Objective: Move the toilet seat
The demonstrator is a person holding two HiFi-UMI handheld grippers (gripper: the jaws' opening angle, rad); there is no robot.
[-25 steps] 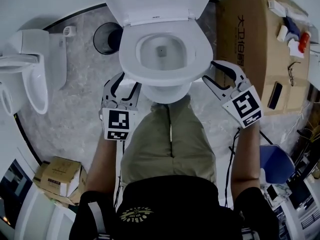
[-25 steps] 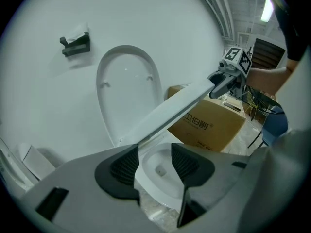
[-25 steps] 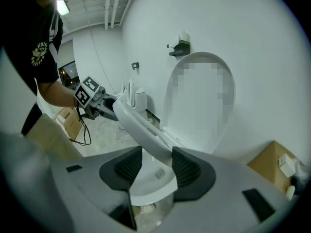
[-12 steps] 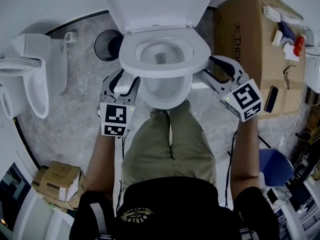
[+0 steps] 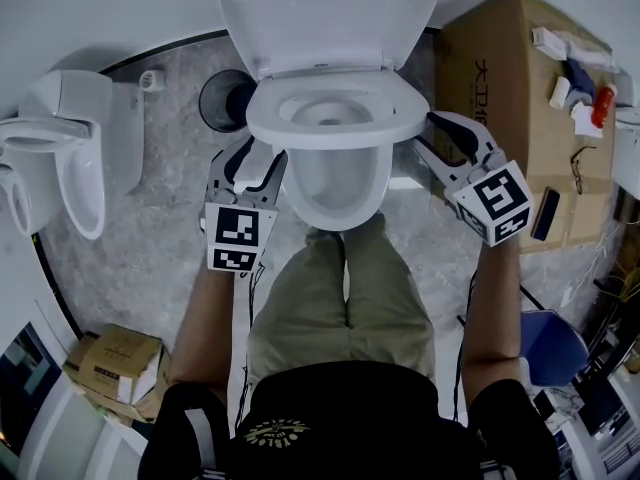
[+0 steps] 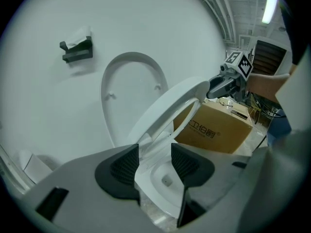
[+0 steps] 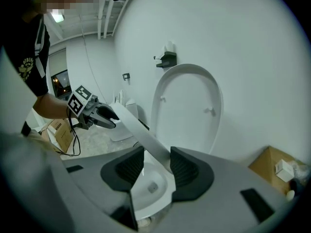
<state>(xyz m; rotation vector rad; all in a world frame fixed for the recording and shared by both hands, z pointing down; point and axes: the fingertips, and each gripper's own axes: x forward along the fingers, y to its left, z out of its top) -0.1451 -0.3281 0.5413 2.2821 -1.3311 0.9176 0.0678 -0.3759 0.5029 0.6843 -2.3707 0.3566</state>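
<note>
Toilet seat [image 5: 338, 136] has risen, clamped in left gripper [image 5: 256, 158] jaws and right gripper [image 5: 427, 134] jaws, which just closed further

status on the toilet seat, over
Left gripper clamped on toilet seat rim; right gripper too, jaws just closed further. Seat partly raised, lid up. Nothing blocking.

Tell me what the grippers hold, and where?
The seat, by its side rims: left gripper on one, right gripper, jaws just closing further, on the other.
</note>
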